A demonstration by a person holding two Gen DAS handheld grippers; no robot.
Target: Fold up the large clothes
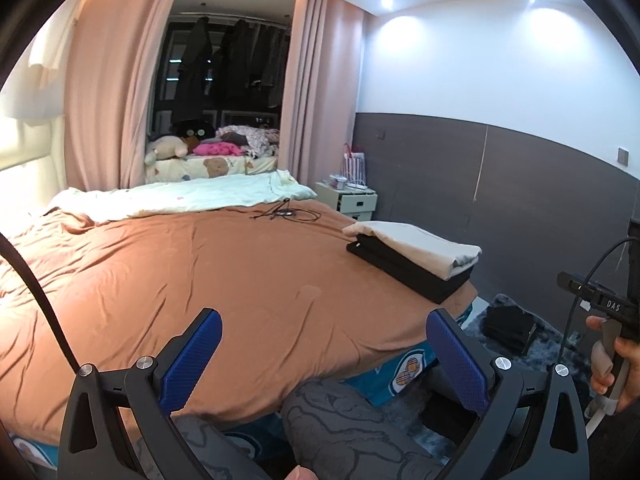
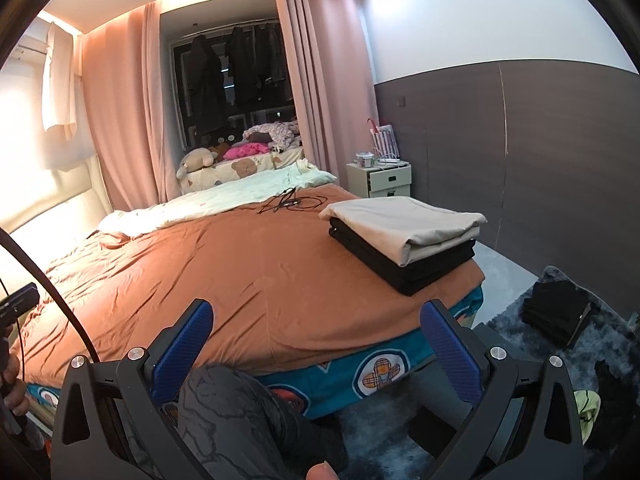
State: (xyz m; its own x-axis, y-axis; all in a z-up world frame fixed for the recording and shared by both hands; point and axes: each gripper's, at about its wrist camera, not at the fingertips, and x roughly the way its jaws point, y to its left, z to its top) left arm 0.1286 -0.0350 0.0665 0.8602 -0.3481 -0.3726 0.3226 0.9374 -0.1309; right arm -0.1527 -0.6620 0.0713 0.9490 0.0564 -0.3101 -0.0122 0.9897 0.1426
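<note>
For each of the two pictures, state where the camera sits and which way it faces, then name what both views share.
Left wrist: on the open left gripper, facing across the bed toward the window; a knee and the right hand show.
Right wrist: on the open right gripper, facing likewise; a knee shows.
Both share the folded stack, curtains and nightstand.

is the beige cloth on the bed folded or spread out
Folded. The beige cloth lies as a neat layered rectangle, its doubled edges visible, stacked on a folded black garment near the bed corner.
</note>
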